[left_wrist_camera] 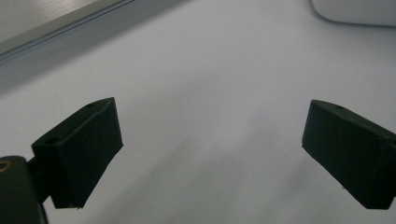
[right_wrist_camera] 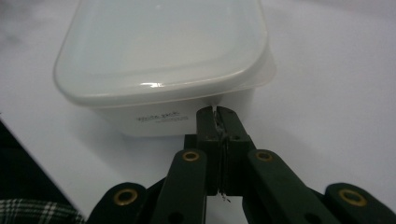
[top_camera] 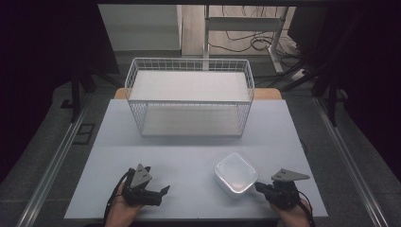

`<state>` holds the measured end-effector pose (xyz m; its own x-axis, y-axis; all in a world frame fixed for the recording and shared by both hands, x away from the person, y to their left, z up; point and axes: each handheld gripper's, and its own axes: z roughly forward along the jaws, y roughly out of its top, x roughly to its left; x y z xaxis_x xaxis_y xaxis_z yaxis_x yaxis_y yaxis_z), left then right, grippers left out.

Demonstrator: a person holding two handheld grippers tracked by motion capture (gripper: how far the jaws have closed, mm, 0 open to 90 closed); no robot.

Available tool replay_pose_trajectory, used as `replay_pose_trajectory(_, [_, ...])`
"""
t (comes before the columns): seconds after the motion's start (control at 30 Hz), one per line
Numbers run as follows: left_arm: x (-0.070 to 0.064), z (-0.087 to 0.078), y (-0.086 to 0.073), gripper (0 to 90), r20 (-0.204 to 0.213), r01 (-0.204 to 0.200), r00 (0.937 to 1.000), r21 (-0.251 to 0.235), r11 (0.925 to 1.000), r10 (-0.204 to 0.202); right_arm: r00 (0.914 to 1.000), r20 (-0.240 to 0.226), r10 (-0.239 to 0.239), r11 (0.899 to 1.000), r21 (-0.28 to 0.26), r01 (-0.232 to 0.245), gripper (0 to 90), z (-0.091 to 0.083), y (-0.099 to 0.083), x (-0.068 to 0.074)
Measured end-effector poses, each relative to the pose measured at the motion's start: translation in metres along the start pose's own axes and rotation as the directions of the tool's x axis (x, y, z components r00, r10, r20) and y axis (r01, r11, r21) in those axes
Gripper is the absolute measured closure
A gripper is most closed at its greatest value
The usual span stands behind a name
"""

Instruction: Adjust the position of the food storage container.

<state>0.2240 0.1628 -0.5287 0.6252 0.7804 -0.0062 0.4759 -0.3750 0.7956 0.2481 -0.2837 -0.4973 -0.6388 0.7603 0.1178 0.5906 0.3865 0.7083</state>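
A: Status on my end: right gripper [top_camera: 259, 187] sat at the near right of the table [top_camera: 189, 142], jaws pressed together on nothing, tips touching the container [right_wrist_camera: 161, 70] wall just under the lid rim. Left gripper [top_camera: 163, 191] was near left, jaws spread wide over bare table.

B: Risk?

A: Closed tips could only push. I judged a shove would skid the container left, or a tip catching under the rim would pop the lid.

B: Orientation?

A: Upright, lid up, roughly square with rounded corners, so no clear long axis. It sat turned, one corner pointing near. The wire basket [top_camera: 189, 97] stood well apart, far centre.
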Motion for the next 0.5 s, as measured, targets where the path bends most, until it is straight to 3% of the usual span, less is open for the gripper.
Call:
replay_pose_trajectory(0.03, [0.0, 0.001, 0.002, 4.1, 0.023, 0.009, 0.9997, -0.01, 0.9999, -0.008, 0.9999, -0.007, 0.011, 1.0, -0.005, -0.011, 87.9, 0.003, 0.002, -0.003])
replay_pose_trajectory(0.2, [0.003, 0.005, 0.006, 5.9, 0.042, 0.037, 0.9984, -0.016, 0.9992, -0.036, 0.9996, -0.018, 0.021, 1.0, -0.011, -0.022, 86.9, 0.013, 0.013, -0.011])
replay_pose_trajectory(0.5, [0.006, 0.005, 0.004, 8.2, 0.015, 0.042, 0.999, -0.008, 0.9991, -0.042, 0.9993, -0.037, -0.005, 1.0, -0.015, 0.005, 86.8, 0.037, 0.04, -0.015])
